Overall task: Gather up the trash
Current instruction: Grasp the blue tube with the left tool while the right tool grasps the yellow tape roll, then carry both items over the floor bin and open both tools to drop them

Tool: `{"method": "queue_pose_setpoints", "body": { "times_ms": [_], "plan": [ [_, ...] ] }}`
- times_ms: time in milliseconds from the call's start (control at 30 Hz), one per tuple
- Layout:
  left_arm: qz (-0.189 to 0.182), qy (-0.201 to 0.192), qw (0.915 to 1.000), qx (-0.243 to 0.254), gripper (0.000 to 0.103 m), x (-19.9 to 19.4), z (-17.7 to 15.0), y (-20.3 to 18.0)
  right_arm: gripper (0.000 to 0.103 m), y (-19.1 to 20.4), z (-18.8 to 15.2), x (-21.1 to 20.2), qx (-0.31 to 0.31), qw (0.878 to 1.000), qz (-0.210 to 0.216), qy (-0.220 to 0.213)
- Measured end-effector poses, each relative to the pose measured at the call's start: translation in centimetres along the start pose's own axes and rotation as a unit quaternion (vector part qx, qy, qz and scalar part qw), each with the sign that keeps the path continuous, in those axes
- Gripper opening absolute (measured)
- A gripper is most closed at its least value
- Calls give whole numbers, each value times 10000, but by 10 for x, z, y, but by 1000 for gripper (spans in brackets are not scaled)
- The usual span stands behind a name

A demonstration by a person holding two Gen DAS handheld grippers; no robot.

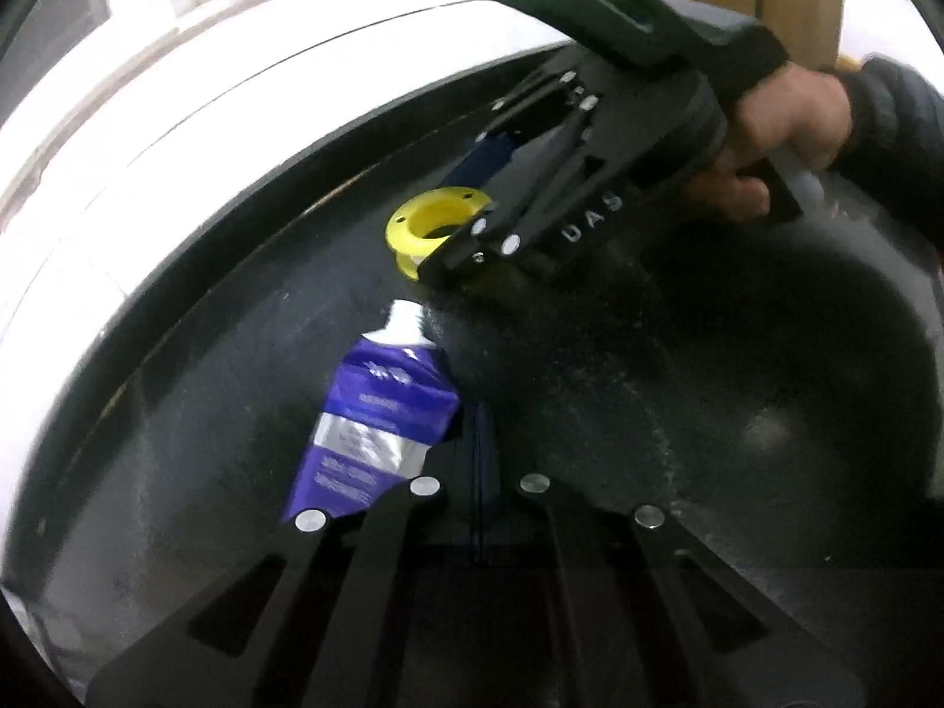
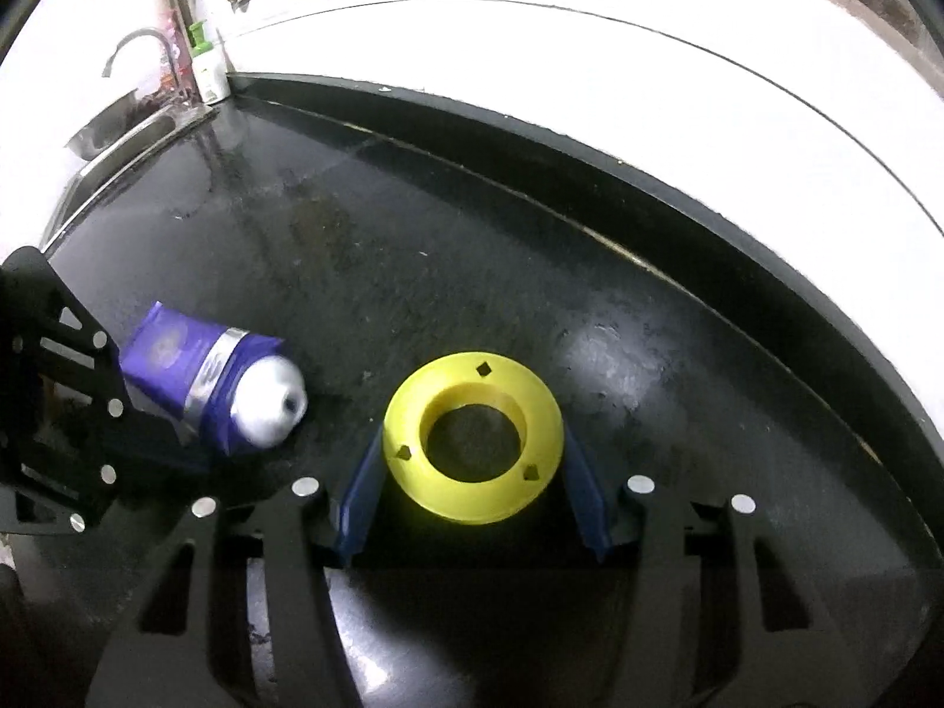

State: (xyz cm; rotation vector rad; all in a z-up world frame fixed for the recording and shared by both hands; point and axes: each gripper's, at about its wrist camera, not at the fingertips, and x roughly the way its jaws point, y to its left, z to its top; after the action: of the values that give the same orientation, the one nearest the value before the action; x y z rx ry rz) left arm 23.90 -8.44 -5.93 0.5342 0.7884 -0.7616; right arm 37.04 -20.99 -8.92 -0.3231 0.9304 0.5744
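Left claw clenched beside purple tube, seemingly missing it | right claw brackets yellow ring on table, grip uncertain | you should squeeze evenly.

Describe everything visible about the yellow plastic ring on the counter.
The yellow plastic ring is a thick spool-like piece with a wide round centre hole and three small notches in its top face. It looks like matte moulded plastic, lying flat on the dark speckled countertop. The right hand-held gripper brackets it with its blue pads, apparently touching its sides.
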Motion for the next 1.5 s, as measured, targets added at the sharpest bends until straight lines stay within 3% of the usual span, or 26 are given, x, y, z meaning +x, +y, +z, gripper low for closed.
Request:
{"method": "queue_pose_setpoints", "body": {
  "times_ms": [67,133,200,267,300,533,600,633,667,700,733,833,933,1000,1200,1500],
  "plan": [
    [30,10,9999,147,0,-4,0,-4,55,7,-1,-2,-21,10000,-16,25],
    [314,-173,9982,476,0,-14,2,-10,55,13,-3,-5,-57,10000,-51,33],
    [279,-215,9969,700,15,-23,5,-10,55,12,-3,-9,0,10000,-5,-7],
    [328,-294,9958,801,93,-28,8,-4,55,8,-6,-14,78,9999,40,-49],
    [275,-396,9953,840,95,-29,10,1,55,6,-6,-15,100,9999,49,-59],
    [-153,109,9971,744,95,19,20,29,55,-11,-16,-17,205,9997,131,-75],
    [-412,78,9972,619,94,26,22,34,55,-12,-14,-13,206,9996,178,-51],
    [-556,90,9971,516,90,30,24,37,55,-12,-14,-11,202,9996,181,-43],
    [-709,59,9966,418,72,33,27,39,55,-12,-15,-10,202,9996,183,-37],
    [-862,-13,9960,252,62,34,28,41,55,-13,-16,-11,197,9996,183,-55],
    [-752,-65,9970,185,50,36,32,42,55,-15,-18,-12,216,9996,189,-61],
    [-559,-97,9983,108,49,38,39,28,55,-16,-22,-17,287,9993,219,-109],
    [-553,-102,9983,-180,47,37,41,37,55,-13,-24,-25,335,9990,218,-194],
    [-357,-163,9992,-69,47,25,36,33,55,-8,-26,-36,375,9987,213,-276],
    [-93,-483,9986,-172,47,-38,35,10,55,19,-27,-76,328,9978,153,-557],
    [396,-677,9957,-491,47,-117,-7,-8,55,90,-23,-140,-32,9962,141,-862]
  ]
}}
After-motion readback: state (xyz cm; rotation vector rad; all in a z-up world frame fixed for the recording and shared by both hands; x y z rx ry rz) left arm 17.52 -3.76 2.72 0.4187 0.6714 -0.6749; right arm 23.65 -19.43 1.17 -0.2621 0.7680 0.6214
